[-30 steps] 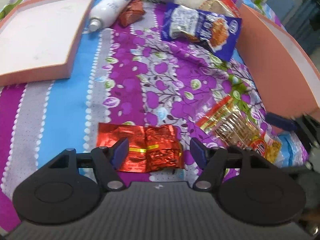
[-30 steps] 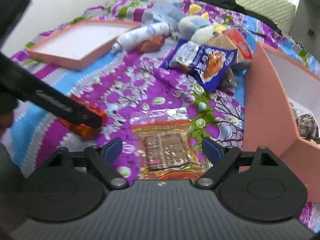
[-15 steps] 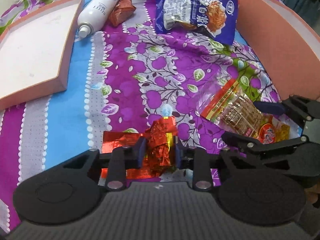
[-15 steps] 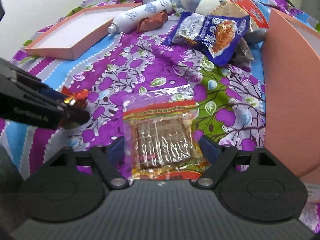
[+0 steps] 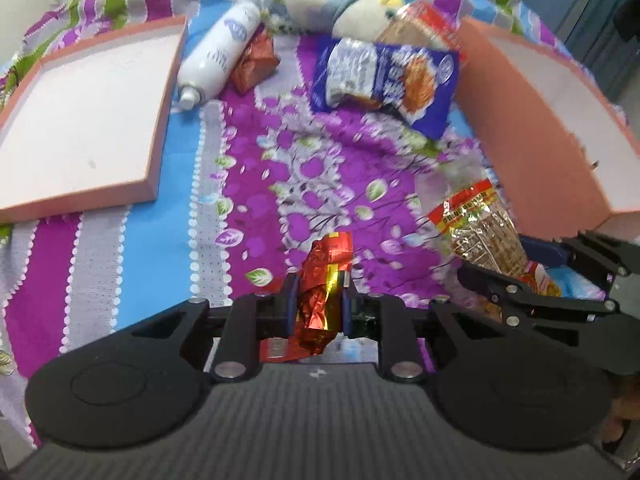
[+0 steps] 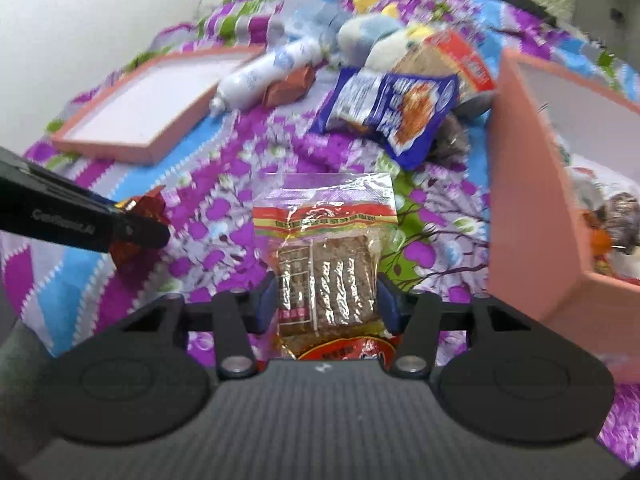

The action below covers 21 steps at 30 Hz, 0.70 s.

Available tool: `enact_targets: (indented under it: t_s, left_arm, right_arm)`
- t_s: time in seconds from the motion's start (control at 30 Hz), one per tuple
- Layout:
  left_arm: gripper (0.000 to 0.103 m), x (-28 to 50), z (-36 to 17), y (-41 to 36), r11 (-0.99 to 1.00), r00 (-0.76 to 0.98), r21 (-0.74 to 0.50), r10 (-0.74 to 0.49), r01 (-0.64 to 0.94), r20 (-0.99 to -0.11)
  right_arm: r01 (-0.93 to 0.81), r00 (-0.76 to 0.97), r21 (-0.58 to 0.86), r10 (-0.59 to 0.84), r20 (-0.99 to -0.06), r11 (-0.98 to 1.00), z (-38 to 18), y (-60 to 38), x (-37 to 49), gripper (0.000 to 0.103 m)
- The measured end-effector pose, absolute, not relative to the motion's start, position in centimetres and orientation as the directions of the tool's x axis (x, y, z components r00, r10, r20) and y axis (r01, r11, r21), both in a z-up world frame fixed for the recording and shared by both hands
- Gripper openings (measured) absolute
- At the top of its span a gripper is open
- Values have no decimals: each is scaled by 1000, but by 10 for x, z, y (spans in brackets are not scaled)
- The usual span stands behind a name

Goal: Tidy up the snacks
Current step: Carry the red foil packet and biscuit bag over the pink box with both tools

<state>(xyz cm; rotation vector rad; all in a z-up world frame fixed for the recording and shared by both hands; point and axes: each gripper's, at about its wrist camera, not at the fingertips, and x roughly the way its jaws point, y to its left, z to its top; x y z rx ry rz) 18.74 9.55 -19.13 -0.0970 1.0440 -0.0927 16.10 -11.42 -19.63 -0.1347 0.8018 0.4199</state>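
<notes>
My left gripper (image 5: 318,304) is shut on a red foil snack packet (image 5: 322,280) and holds it just above the purple flowered bedspread. My right gripper (image 6: 326,304) is shut on a clear packet of brown biscuits with a red and yellow band (image 6: 326,252). That packet (image 5: 486,232) and the right gripper (image 5: 560,280) show at the right in the left wrist view. The left gripper's finger (image 6: 80,224) with the red foil (image 6: 138,216) shows at the left in the right wrist view.
A pink box (image 6: 524,184) with snacks inside stands at the right. A shallow pink lid (image 5: 152,152) lies at the left. A blue snack bag (image 5: 384,76), a white bottle (image 5: 220,56), a brown foil packet (image 5: 254,62) and a plush toy (image 5: 340,4) lie at the back.
My left gripper closed on the red foil packet and lifted it. My right gripper closed on the biscuit packet and raised it off the bedspread.
</notes>
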Motion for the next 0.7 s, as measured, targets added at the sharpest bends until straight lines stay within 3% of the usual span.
enact_targets:
  t_s: [0.7]
  left_arm:
    - [24,110,-71,24,963,634,-196,-268,183,-726]
  right_arm:
    - [-159,803,122,200,-561,980,-83,-184,49,54]
